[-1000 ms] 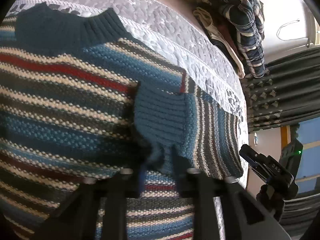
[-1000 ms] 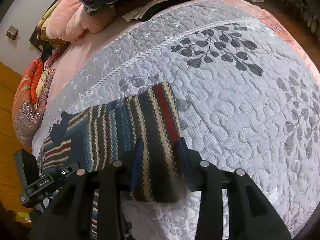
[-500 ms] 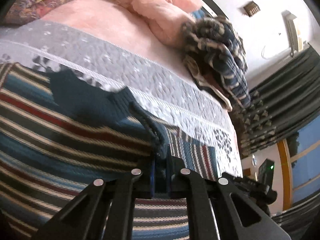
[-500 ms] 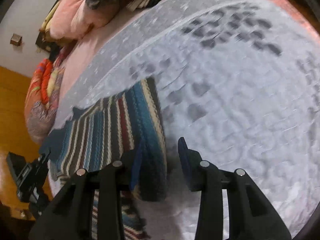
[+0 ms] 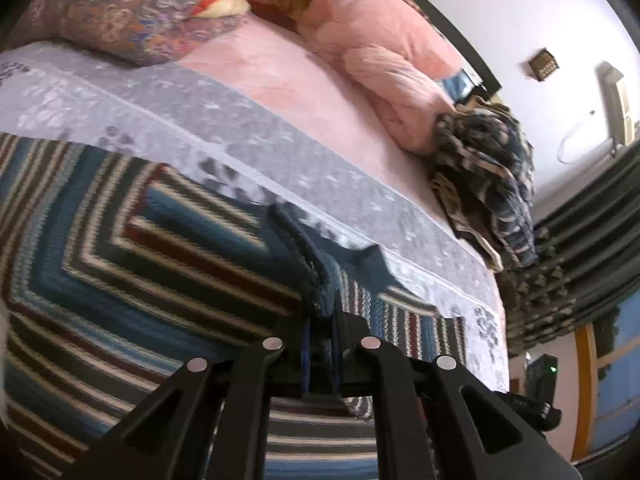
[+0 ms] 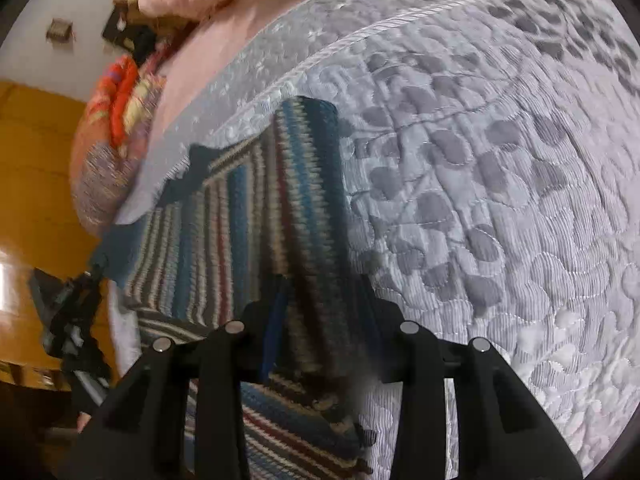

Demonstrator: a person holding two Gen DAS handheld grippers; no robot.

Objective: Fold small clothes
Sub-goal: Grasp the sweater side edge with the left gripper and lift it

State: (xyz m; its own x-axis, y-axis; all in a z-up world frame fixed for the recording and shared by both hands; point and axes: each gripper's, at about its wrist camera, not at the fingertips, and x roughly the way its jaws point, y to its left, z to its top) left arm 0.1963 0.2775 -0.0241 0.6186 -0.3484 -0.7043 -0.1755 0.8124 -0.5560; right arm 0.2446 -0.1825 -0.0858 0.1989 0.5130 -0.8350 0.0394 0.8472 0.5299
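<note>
Striped sweater (image 5: 168, 248) blurred, cuff pinched inside left hand-held gripper (image 5: 320, 344)

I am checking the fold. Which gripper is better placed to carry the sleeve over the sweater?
Probably left: the left gripper is shut on the sweater cuff; the right gripper is open around the side edge.

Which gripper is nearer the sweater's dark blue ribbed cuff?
Left. The left gripper is shut on the ribbed cuff itself. The right gripper straddles the striped sweater at its folded edge, away from that cuff.
</note>
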